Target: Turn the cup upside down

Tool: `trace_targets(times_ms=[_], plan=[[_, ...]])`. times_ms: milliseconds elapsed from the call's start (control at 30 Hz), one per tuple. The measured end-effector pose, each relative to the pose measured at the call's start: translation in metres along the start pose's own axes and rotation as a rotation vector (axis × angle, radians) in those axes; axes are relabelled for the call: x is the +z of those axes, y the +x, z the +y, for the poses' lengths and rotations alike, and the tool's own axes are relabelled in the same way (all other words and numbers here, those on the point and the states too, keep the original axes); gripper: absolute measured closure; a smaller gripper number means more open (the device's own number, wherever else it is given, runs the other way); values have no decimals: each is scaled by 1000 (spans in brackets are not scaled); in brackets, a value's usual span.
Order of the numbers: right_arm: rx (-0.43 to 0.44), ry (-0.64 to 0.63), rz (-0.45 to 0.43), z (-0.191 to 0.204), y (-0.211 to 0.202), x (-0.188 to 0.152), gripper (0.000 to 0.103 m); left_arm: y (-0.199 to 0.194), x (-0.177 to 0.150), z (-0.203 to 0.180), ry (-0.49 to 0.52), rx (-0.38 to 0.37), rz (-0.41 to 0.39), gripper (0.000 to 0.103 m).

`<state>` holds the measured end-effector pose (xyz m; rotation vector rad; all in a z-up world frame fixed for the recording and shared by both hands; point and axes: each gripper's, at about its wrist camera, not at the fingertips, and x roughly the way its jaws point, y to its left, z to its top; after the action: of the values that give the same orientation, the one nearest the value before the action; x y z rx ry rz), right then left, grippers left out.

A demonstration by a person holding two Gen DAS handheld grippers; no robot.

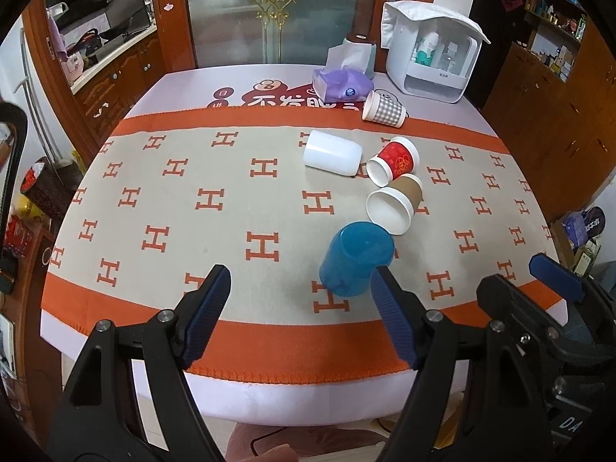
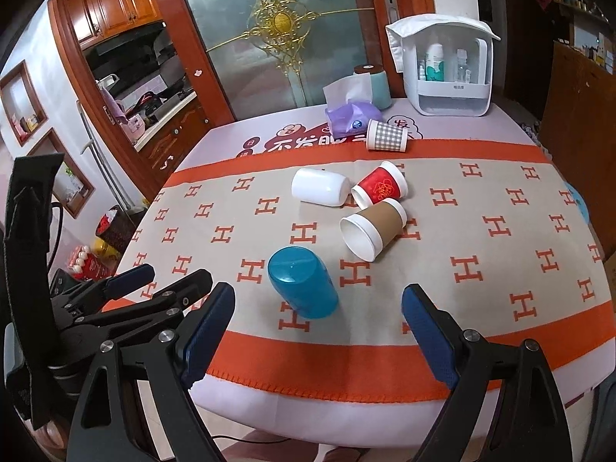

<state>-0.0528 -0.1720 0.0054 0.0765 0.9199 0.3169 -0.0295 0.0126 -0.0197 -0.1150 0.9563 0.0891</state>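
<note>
**Blue cup standing mouth-down, both tongs wide open and empty**

Left wrist view: left gripper (image 1: pixel 300 288) spread wide, nothing betw. its fingers; right-hand finger overlaps the blue cup (image 1: pixel 356 260) in frame, contact can't be told. Blue cup stands upside down (closed base up) on the orange-and-beige H-pattern cloth (image 1: pixel 192 208), near the front edge. 5 cups total: 1 blue, 1 brown-sleeve paper cup (image 1: pixel 392 208), 1 red paper cup (image 1: pixel 392 161), 1 white cup (image 1: pixel 333 153), 1 checked paper cup (image 1: pixel 385 108); last 4 all lie on their sides. Behind: 1 purple tissue pack (image 1: pixel 342 84), 1 white organiser box (image 1: pixel 431 54).

Right wrist view: right gripper (image 2: pixel 317 304) also wide open, holding nothing, hovering at the table's front edge w/ the blue cup (image 2: pixel 304 287) just ahead, betw. the finger lines but apart from both. Same 5 cups seen. Left gripper (image 2: pixel 169 279) visible at lower left, near the cloth's corner.
</note>
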Motion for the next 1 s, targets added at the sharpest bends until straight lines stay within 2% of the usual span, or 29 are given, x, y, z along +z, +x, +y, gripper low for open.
trace_targets(times_ms=[1000], plan=[[-3, 21, 13, -9, 11, -3, 13, 7, -1, 4, -1, 40, 12, 30]])
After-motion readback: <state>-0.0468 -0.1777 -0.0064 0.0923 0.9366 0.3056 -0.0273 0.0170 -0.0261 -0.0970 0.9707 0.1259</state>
